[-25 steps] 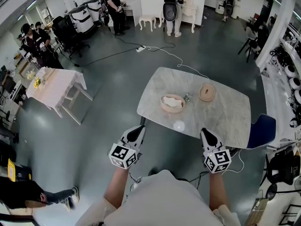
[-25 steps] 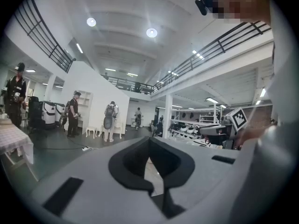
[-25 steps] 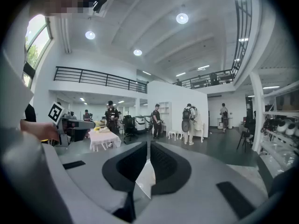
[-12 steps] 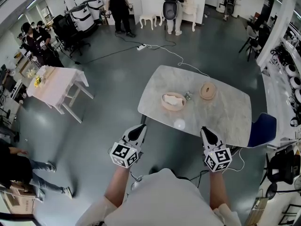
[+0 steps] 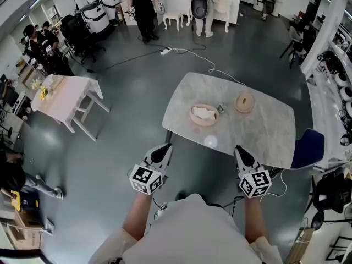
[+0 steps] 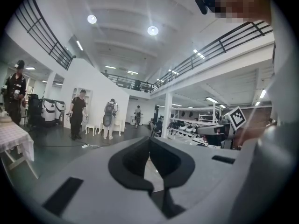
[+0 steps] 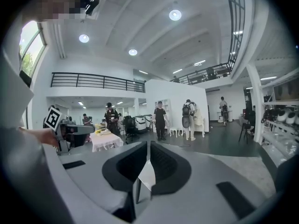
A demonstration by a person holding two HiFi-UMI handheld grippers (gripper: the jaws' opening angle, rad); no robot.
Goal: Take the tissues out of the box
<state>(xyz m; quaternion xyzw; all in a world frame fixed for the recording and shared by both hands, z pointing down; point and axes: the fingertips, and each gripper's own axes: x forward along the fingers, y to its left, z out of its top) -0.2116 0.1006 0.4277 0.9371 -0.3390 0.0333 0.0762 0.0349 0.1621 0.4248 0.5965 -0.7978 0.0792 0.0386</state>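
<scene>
Marble table point(image 5: 264, 131) bearing tissue box point(image 5: 204, 123), left gripper point(image 5: 163, 149) and right gripper point(image 5: 240, 150) near its edge, fingers together, empty

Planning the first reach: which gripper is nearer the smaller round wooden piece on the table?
Right. The right gripper hovers at the table's near edge, in line with the round wooden piece; the left gripper is off to its left.
</scene>
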